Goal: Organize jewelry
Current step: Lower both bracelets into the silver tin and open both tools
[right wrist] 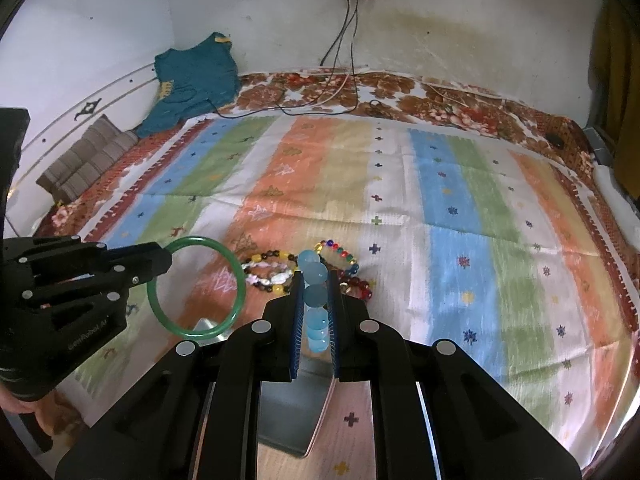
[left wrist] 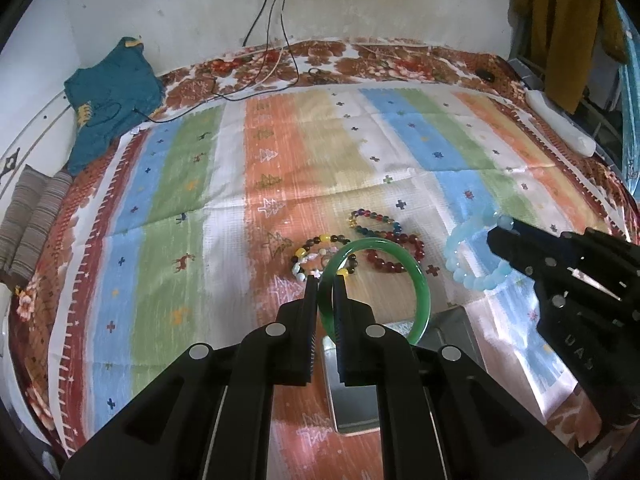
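Observation:
My left gripper (left wrist: 325,280) is shut on the rim of a green bangle (left wrist: 420,292), lifted above the striped cloth. My right gripper (right wrist: 315,280) is shut on a light-blue bead bracelet (right wrist: 314,272), its beads stacked between the pads. Each view shows the other tool: the right gripper (left wrist: 496,238) with the blue bracelet (left wrist: 460,268), and the left gripper (right wrist: 165,258) with the bangle (right wrist: 237,280). On the cloth lie a multicoloured bead bracelet (left wrist: 372,220), a red bead bracelet (left wrist: 404,256) and a yellow, dark and white one (left wrist: 312,252). A grey metal box (right wrist: 292,412) sits below the grippers.
The striped cloth (left wrist: 280,152) covers a bed with a floral sheet (left wrist: 360,60). A teal garment (left wrist: 112,96) and a striped pillow (left wrist: 32,216) lie at the far left. Cables (left wrist: 280,68) trail from the wall. A white object (left wrist: 560,124) rests at the right edge.

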`<state>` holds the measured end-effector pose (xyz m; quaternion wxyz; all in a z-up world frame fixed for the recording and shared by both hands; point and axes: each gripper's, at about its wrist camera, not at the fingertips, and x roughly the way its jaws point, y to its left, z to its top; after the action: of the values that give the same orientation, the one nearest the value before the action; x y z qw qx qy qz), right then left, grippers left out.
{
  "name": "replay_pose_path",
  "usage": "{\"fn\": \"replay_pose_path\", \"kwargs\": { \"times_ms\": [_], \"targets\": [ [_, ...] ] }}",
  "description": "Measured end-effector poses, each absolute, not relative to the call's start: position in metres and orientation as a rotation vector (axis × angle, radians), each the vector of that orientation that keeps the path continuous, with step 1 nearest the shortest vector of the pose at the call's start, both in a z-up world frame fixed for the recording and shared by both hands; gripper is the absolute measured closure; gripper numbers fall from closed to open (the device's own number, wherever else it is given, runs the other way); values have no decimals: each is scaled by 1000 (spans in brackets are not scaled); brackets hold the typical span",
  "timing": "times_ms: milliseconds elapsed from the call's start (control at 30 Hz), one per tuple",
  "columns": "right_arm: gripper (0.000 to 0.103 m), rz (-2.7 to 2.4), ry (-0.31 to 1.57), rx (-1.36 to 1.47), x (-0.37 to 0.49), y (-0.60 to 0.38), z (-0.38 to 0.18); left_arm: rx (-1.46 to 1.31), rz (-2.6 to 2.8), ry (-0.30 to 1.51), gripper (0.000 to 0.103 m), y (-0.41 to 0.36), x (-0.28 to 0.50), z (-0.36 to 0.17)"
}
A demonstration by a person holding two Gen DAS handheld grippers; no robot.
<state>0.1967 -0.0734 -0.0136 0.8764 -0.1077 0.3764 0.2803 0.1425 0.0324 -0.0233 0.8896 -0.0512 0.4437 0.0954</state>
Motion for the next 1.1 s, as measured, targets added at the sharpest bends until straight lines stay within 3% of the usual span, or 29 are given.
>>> {"fn": "replay_pose_path", "kwargs": {
  "times_ms": [533, 667, 767, 900, 1100],
  "targets": [
    [91, 618, 807, -230, 164, -81, -17, -129, 199, 916, 95, 23, 110, -27],
    [91, 599, 834, -222, 168, -84, -20, -151, 204, 949, 91, 25, 111, -34],
    [86, 568, 853, -220, 173, -86, -23, -155, 230, 947, 88, 29, 110, -33],
    [71, 540, 878, -208, 181, -90, -27, -160, 244, 945, 78, 33, 109, -32],
    [63, 512, 897, -208, 193, -91, -31, -165, 258, 977, 65, 42, 115, -40]
  ]
}}
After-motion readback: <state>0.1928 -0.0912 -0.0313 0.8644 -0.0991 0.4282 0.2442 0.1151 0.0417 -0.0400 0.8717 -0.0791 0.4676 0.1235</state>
